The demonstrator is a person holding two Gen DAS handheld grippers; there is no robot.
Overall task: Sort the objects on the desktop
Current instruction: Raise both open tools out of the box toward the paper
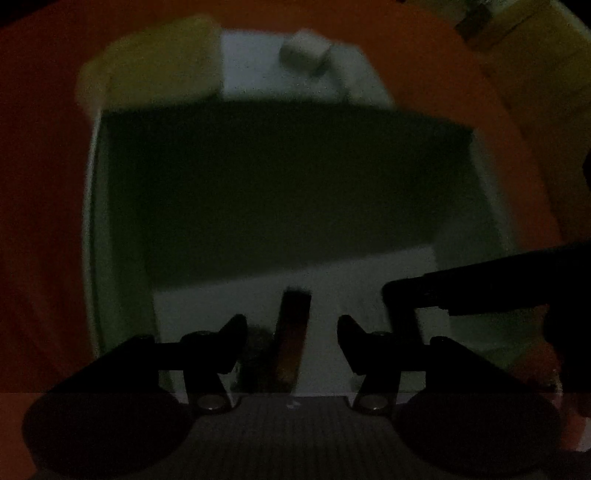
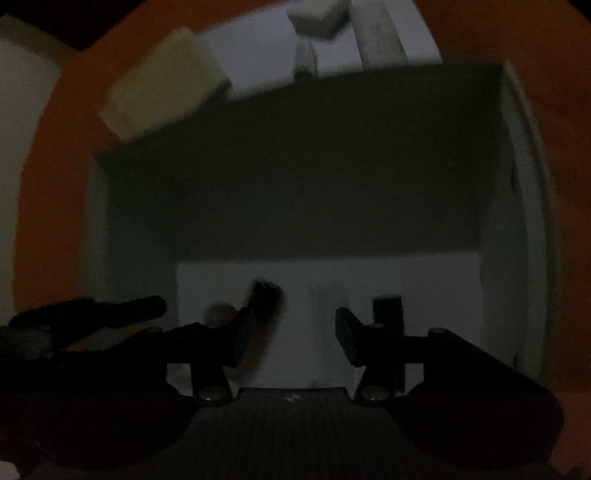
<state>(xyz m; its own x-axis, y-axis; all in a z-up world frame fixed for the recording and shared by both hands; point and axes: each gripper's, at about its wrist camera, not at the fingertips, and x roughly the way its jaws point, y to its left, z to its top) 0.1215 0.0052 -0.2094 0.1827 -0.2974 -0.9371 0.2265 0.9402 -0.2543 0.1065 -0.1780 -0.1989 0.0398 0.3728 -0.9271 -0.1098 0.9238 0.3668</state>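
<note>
Both views very dark and blurry. Orange desk [image 1: 44,221] carries 1 white storage box [image 1: 96,229], seen from above in both views, w/ a big dark shadowed compartment and a paler section at the near end.

Counts: 1 box; 1 yellowish block [image 1: 151,62] at the box's far left corner; 1 small white cube-ish item [image 1: 304,50] on a pale sheet beyond the box; 1 dark brown stick-like object [image 1: 291,339] in the pale near section of the box. Right wrist view also shows 1 white slab-like piece [image 2: 376,33] near the cube; can't tell what it is.

Left tool [image 1: 292,341]: fingers apart, moderate gap, over the near pale section. The brown stick lies in the gap between the tips, touching neither as far as visible. Nothing clamped.

Right tool [image 2: 293,332]: fingers apart, similar gap, also over the box's near section. Brown stick [image 2: 264,317] sits right at its left fingertip [image 2: 243,332]; contact can't be told, too dark. Nothing gripped.

Each view catches the other tool coming in from the side: right one as a dark bar at the right edge of the left view, left one at the left edge of the right view.
</note>
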